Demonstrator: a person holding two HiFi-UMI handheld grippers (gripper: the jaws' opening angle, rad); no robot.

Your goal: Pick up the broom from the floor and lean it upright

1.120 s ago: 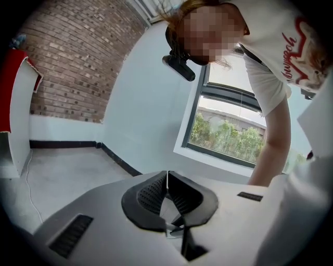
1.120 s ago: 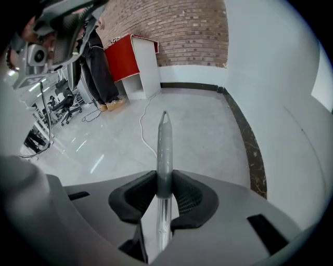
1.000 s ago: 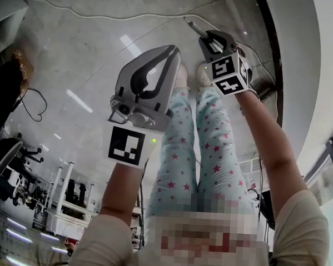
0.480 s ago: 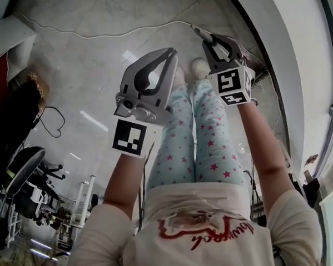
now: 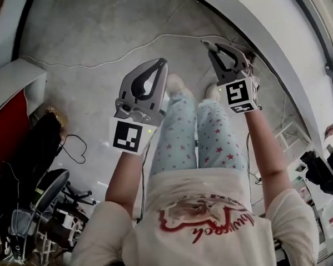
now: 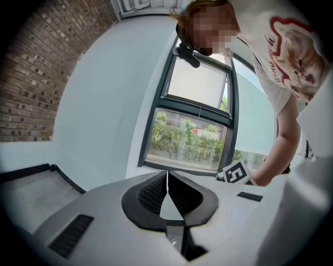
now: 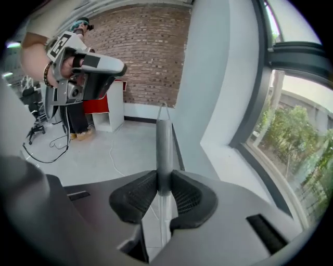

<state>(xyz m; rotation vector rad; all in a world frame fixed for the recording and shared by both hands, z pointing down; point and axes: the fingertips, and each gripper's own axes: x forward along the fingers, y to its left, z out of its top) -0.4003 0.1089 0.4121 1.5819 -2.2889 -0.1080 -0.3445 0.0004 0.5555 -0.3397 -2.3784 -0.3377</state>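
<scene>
The broom shows only as a grey handle that runs up and away between the pads of my right gripper. The jaws are closing and the pads press on the handle from both sides. In the head view the right gripper is held out at upper right, with a short end of the handle sticking out past it. The broom's head is not in view. My left gripper hangs to the left of it, shut with its pads together and nothing between them.
The person's legs in star-print trousers stand below the grippers. A white cable trails over the grey floor. A white wall with a dark skirting runs on the right, with a window in it. A red-and-white cabinet and an office chair stand at the left.
Both grippers have risen together, the floor dropping farther away beneath them. The right gripper has kept the broom handle between its pads; the left has stayed shut and empty.
</scene>
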